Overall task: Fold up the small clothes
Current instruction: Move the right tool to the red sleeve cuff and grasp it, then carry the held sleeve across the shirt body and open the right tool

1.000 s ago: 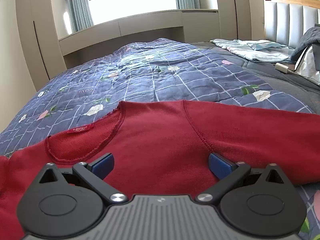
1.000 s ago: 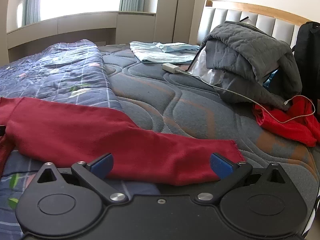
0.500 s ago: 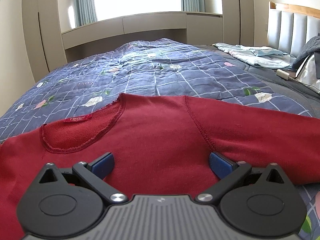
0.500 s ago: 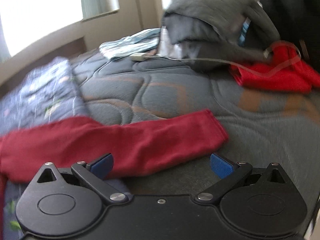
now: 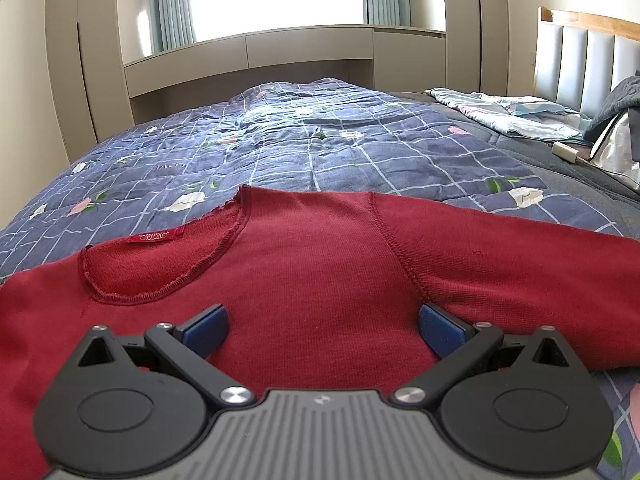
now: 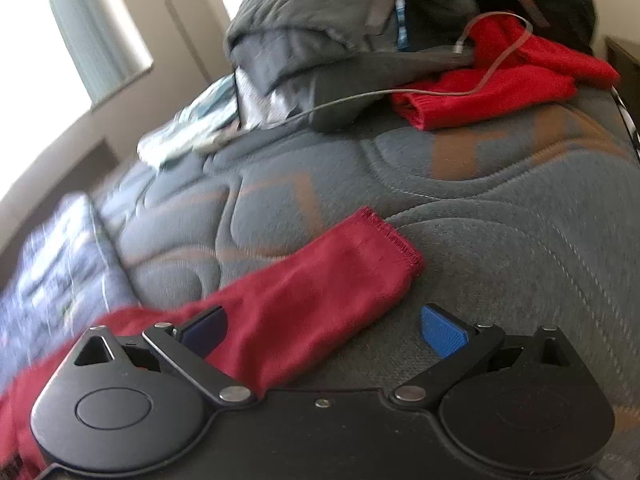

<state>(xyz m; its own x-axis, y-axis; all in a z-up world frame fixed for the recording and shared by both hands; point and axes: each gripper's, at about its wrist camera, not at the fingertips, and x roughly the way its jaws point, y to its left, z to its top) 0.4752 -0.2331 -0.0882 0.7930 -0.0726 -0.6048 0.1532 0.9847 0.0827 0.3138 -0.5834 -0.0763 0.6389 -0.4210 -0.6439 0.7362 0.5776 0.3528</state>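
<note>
The bed point(image 5: 360, 140) is being covered by a blue floral quilt point(image 5: 280, 152), on which a dark red sweater point(image 5: 320, 280) is being displayed flat. Its sleeve point(image 6: 320, 288) is being stretched across the grey mattress point(image 6: 500, 240). The left hand-held gripper point(image 5: 322, 324) and right hand-held gripper point(image 6: 322, 324) are being held wide open, empty, over it.

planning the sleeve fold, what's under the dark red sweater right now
The dark red sweater has its body on the blue floral quilt; its sleeve cuff lies on the bare grey mattress. Anything directly beneath the fabric is covered.
</note>
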